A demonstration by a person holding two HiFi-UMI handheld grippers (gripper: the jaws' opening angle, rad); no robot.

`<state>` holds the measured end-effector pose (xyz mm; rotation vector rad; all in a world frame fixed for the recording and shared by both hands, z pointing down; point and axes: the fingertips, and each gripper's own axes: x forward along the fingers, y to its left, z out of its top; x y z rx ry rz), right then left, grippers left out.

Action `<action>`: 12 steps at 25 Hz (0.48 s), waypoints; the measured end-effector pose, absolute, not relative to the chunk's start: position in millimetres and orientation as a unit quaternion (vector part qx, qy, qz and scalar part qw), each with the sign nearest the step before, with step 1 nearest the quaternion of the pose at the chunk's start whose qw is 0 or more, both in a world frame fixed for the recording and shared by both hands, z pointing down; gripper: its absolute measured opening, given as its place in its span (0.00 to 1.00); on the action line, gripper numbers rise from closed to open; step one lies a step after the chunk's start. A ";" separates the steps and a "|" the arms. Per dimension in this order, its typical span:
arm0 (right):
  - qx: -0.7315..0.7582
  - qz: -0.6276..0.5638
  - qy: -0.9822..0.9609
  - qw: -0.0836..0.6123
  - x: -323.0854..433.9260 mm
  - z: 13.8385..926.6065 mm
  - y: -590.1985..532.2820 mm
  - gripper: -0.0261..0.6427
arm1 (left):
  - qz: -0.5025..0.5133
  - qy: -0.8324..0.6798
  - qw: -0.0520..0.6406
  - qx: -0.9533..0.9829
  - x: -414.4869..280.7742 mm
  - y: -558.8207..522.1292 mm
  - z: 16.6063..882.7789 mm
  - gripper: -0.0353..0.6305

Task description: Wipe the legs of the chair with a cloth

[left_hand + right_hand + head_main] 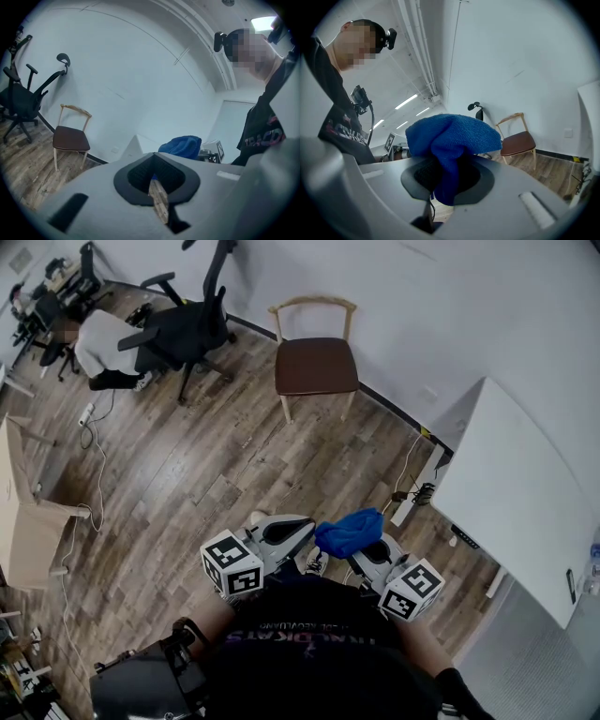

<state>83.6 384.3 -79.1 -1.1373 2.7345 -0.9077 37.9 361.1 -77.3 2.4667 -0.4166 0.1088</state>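
Note:
A wooden chair (315, 364) with a brown seat stands by the far wall, well away from both grippers; it also shows in the left gripper view (70, 138) and the right gripper view (518, 139). My right gripper (367, 549) is shut on a blue cloth (349, 532), which bunches above its jaws (449, 140). My left gripper (284, 532) is held beside it, jaws together with nothing between them (156, 185). Both are close to the person's body. The blue cloth (181, 145) is seen from the left gripper too.
Black office chairs (186, 329) stand at the back left, one draped with a pale garment. A white desk (515, 495) is on the right with cables (410, 491) below it. A cardboard box (23, 521) sits at the left on the wood floor.

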 end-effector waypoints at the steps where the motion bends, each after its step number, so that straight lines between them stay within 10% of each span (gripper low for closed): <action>1: -0.367 -0.292 0.883 0.022 83.6 -78.6 384.5 0.13 | 0.041 -0.158 0.314 0.935 38.3 361.2 -77.2 0.05; 12: -0.363 -0.297 0.883 0.018 80.2 -75.4 382.2 0.13 | 0.036 -0.165 0.324 0.931 33.7 358.0 -73.1 0.05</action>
